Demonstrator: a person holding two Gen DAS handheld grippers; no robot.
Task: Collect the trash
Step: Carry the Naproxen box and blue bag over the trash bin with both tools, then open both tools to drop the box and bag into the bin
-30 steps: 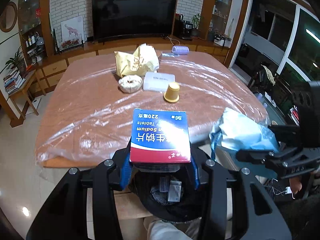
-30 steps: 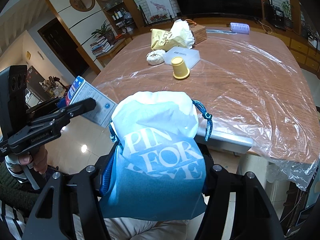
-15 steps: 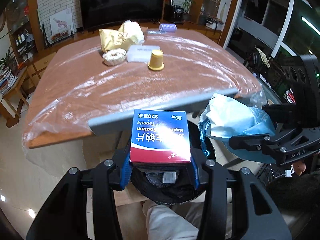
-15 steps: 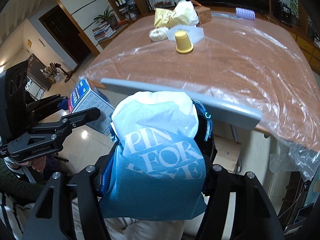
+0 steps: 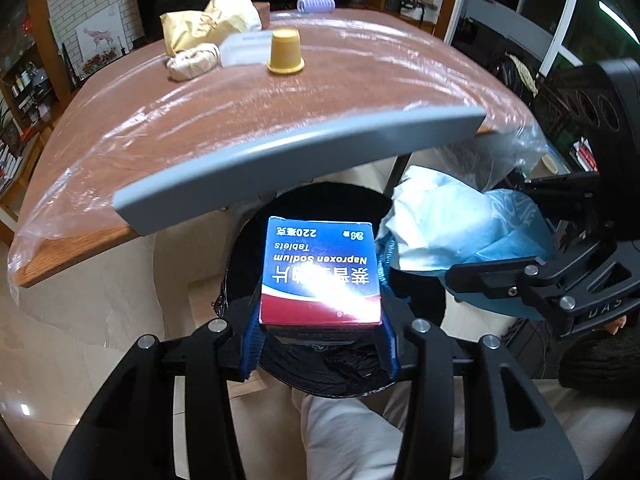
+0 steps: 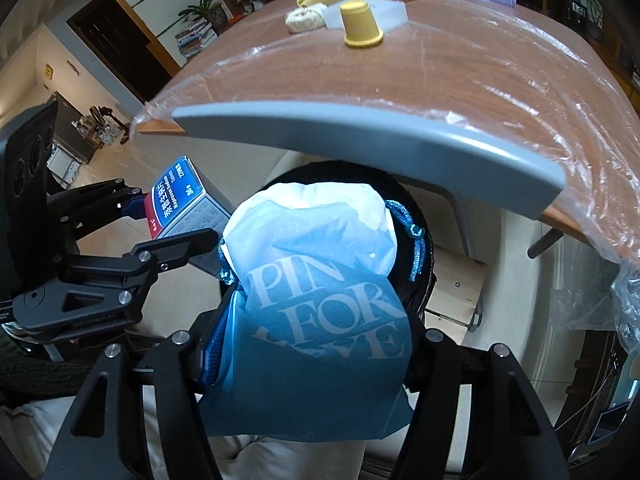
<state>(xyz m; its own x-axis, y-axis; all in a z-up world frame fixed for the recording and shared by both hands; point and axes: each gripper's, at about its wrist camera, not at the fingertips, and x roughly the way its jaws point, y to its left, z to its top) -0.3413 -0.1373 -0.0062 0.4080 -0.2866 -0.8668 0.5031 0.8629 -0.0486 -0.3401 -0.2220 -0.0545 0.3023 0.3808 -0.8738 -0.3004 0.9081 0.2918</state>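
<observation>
My left gripper point(image 5: 320, 320) is shut on a blue and red medicine box point(image 5: 320, 272), held over the black-lined trash bin point(image 5: 340, 372) below the table edge. The box also shows in the right wrist view point(image 6: 180, 204). My right gripper point(image 6: 316, 336) is shut on a blue and white drawstring bag point(image 6: 324, 312), also over the bin point(image 6: 404, 196). The bag shows at the right in the left wrist view point(image 5: 452, 240), beside the box. The bin's inside is mostly hidden by the box and bag.
A plastic-covered wooden table point(image 5: 320, 96) has a grey bar point(image 5: 280, 160) along its near edge. On it stand a yellow cup point(image 5: 285, 52), a white box point(image 5: 240, 50), a crumpled wad point(image 5: 192, 64), a yellow bag point(image 5: 208, 24) and a purple roller point(image 5: 316, 4).
Both grippers have dropped below the table edge and moved closer over the bin, each still holding its item. The table now sits higher in both views.
</observation>
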